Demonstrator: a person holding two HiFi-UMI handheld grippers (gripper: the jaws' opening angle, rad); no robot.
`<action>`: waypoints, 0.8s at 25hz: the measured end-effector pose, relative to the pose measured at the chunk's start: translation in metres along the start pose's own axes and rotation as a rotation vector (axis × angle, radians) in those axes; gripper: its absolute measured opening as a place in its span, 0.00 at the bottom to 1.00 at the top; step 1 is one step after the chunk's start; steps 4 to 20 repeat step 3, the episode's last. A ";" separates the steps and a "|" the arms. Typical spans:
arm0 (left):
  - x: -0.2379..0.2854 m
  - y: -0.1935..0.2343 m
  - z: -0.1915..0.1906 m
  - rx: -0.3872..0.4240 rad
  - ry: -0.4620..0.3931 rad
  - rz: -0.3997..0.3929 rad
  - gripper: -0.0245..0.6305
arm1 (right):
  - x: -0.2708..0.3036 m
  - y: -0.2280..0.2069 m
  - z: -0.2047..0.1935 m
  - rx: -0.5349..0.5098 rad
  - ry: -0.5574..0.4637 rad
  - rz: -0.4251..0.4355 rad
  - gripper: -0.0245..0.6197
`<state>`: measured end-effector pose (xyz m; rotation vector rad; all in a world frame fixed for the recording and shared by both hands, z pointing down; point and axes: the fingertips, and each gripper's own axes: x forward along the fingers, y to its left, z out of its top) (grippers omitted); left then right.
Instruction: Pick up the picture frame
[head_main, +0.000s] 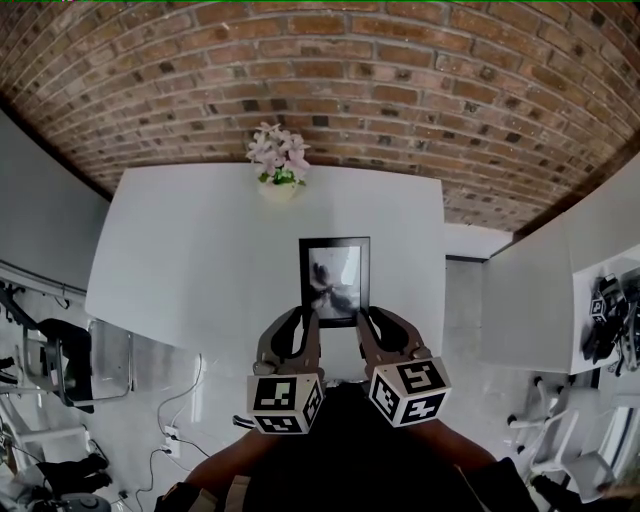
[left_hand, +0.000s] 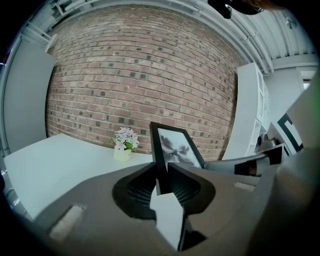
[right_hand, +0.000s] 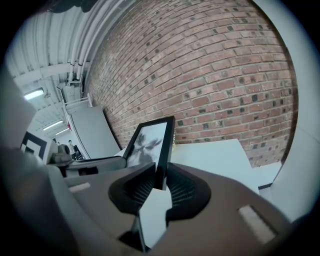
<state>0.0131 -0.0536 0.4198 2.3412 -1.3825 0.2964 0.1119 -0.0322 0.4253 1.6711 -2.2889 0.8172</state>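
The picture frame (head_main: 335, 280) is at the centre of the head view, over the white worktop (head_main: 180, 260). The left gripper (head_main: 305, 320) has its jaws narrowly clamped on the frame's lower left edge. The right gripper (head_main: 365, 320) clamps the lower right edge.

The picture frame (head_main: 335, 281) is a slim black rectangle in portrait format, holding a grey monochrome print of a blurred dark shape; it stands on its short side with its top leaning away from the person, above the near half of the white table (head_main: 180, 270); its lower left corner sits clamped between the jaws of the left gripper (head_main: 310, 318), its lower right corner between those of the right gripper (head_main: 362, 318); whether its bottom edge touches the table cannot be told.
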 end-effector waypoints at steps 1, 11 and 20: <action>0.001 0.000 -0.001 0.000 0.000 -0.001 0.13 | 0.000 -0.001 0.000 0.000 0.000 -0.001 0.15; 0.002 0.000 -0.002 0.000 0.000 -0.002 0.13 | 0.001 -0.001 -0.002 0.001 0.001 -0.002 0.15; 0.002 0.000 -0.002 0.000 0.000 -0.002 0.13 | 0.001 -0.001 -0.002 0.001 0.001 -0.002 0.15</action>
